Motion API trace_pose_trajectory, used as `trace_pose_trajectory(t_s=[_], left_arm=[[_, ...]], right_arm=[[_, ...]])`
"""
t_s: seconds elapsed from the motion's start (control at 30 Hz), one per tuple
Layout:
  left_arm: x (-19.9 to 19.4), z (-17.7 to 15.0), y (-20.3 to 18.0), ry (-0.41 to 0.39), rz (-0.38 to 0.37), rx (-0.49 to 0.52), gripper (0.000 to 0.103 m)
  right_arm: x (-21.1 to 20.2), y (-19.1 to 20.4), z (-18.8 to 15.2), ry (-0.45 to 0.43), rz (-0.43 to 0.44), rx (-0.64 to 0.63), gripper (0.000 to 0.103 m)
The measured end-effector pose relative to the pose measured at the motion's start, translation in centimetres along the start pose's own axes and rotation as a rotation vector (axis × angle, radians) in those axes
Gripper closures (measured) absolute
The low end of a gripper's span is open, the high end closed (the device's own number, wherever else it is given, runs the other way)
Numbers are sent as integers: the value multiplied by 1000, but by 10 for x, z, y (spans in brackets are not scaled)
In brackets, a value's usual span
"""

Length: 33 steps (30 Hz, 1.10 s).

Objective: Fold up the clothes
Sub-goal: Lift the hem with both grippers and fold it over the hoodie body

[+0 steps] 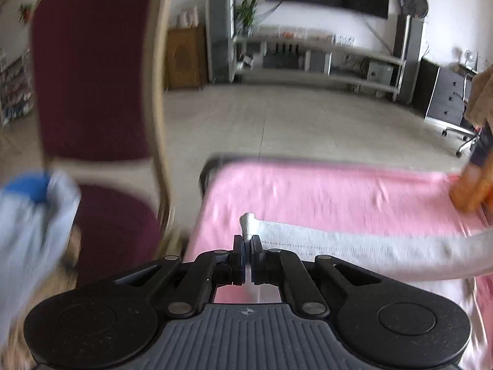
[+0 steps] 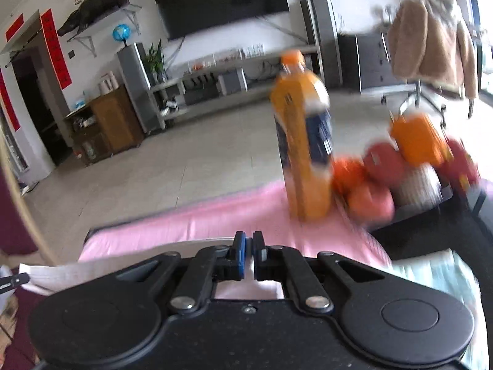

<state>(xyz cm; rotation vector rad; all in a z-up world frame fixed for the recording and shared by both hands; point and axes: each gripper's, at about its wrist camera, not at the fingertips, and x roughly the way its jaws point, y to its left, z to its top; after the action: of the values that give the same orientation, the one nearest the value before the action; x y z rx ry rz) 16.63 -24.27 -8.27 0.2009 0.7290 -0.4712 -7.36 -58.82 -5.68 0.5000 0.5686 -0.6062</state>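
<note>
Now pinched, grey garment [image 1: 354,243], left hand-held gripper [image 1: 248,240]

Left gripper [image 1: 248,243] is angled downward, black jaws pinched tight together, a bunched corner of pale grey cloth [image 1: 354,248] poking up between them. Right gripper [image 2: 249,246] is tilted down too, blue-padded jaws closed to a sliver on a whitish edge of the same cloth. Both views are motion-blurred.

Blurred orange bottle [image 2: 303,141] on pink cloth [image 2: 191,228]
</note>
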Motion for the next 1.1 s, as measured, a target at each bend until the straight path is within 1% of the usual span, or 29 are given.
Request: trace_pose_trajectory(t_s=[0.07, 0.13, 0.17, 0.2, 0.27, 0.37, 0.5, 0.57, 0.67, 0.8, 0.87, 0.9, 0.93, 0.97, 1.0, 1.03, 1.07, 1.1], left_arm=[[-6, -40, 4, 36, 17, -23, 99], [1, -72, 2, 102, 32, -44, 99], [7, -83, 2, 133, 44, -49, 99], [13, -91, 0, 148, 64, -46, 100], [18, -101, -3, 149, 101, -36, 100], [13, -100, 2, 121, 92, -70, 99], [-20, -105, 14, 36, 51, -148, 99], [-32, -111, 20, 25, 40, -173, 99], [-38, -125, 23, 52, 59, -166, 99], [-27, -139, 21, 146, 100, -133, 98], [-23, -144, 18, 180, 133, -102, 94], [-21, -146, 16, 199, 153, -85, 88], [-20, -149, 16, 222, 182, -72, 84], [-21, -152, 18, 238, 201, -73, 81], [-26, -154, 22, 243, 216, -90, 74], [-32, -155, 26, 232, 229, -116, 72], [-39, -155, 32, 209, 234, -147, 72], [-46, -154, 36, 185, 237, -174, 71]], right_arm=[[-13, -11, -42, 49, 15, 21, 98], [-12, -24, -83, 112, 15, 49, 98], [-6, -29, -102, 147, 12, 75, 98], [0, -34, -119, 173, 8, 105, 98], [9, -46, -144, 202, 1, 157, 98], [2, -51, -149, 171, -16, 174, 98], [-19, -49, -146, 62, 31, 162, 98], [-32, -54, -152, 28, 52, 187, 98], [-43, -61, -160, 27, 43, 200, 98], [-41, -64, -168, 79, 3, 186, 98], [-39, -64, -172, 105, -25, 167, 98], [-38, -64, -173, 116, -39, 164, 98], [-36, -65, -174, 127, -53, 161, 98], [-35, -66, -174, 138, -67, 159, 96], [-33, -66, -175, 149, -81, 156, 91], [-35, -68, -175, 143, -76, 169, 80], [-39, -73, -173, 119, -52, 197, 74], [-43, -77, -171, 96, -28, 225, 70]])
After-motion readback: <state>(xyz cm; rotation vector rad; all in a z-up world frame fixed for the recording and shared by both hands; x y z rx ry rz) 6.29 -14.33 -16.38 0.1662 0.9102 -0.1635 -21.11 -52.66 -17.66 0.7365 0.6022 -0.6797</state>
